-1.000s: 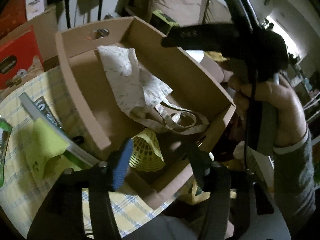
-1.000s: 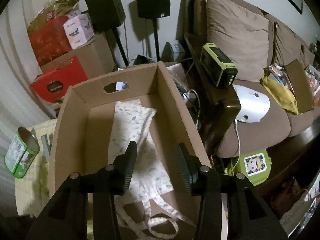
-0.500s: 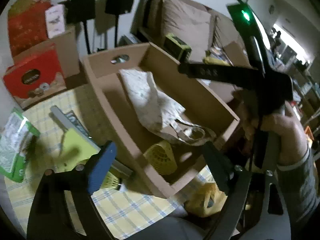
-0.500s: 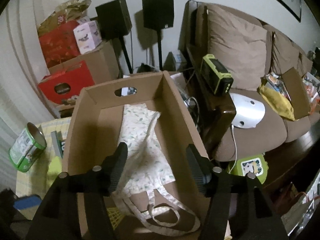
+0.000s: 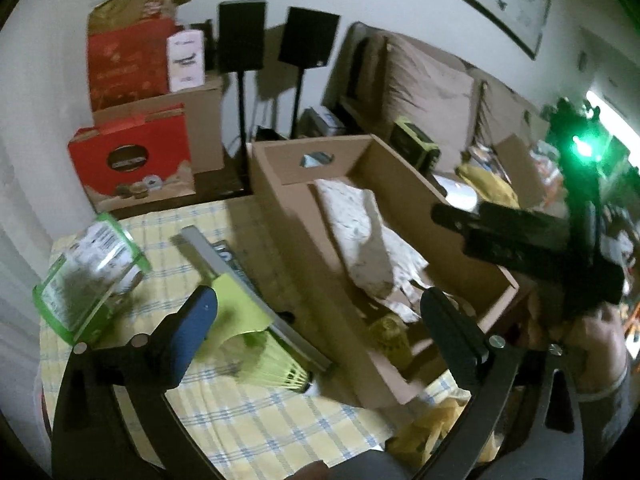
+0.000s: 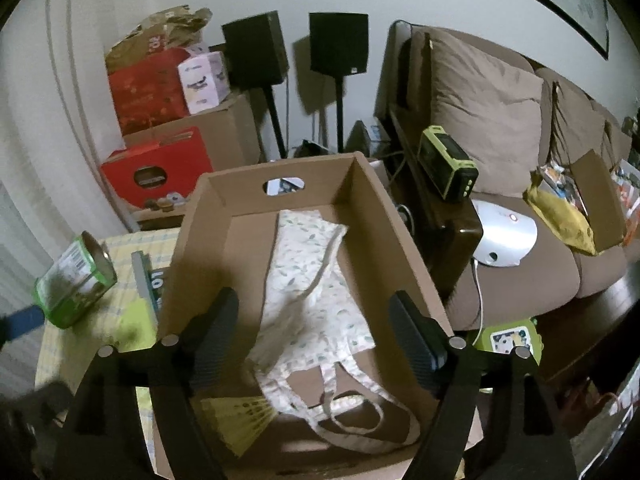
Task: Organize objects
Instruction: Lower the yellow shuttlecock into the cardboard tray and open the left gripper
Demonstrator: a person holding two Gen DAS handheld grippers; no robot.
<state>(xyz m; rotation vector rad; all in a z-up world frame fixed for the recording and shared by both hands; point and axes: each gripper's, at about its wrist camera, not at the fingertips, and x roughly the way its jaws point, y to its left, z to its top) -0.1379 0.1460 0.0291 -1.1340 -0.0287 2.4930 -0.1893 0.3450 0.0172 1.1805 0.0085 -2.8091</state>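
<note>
Left wrist view: left gripper (image 5: 320,320) low in frame, fingers spread wide, empty, over yellow checked cloth (image 5: 248,420). Just beyond, yellow shuttlecock (image 5: 276,368) on the cloth at frame centre, beside cardboard box (image 5: 320,280). Green can (image 5: 88,276) tipped over at left edge. Right gripper (image 5: 520,236) at right, held over the box.

Right wrist view: right gripper (image 6: 316,336) low in frame, fingers wide apart, holding nothing, above the box (image 6: 400,248). Inside, second shuttlecock (image 6: 240,416) at lower left, patterned tote bag (image 6: 316,304) beyond. Brown sofa (image 6: 500,128) at upper right; red carton (image 6: 160,172) upper left.
</note>
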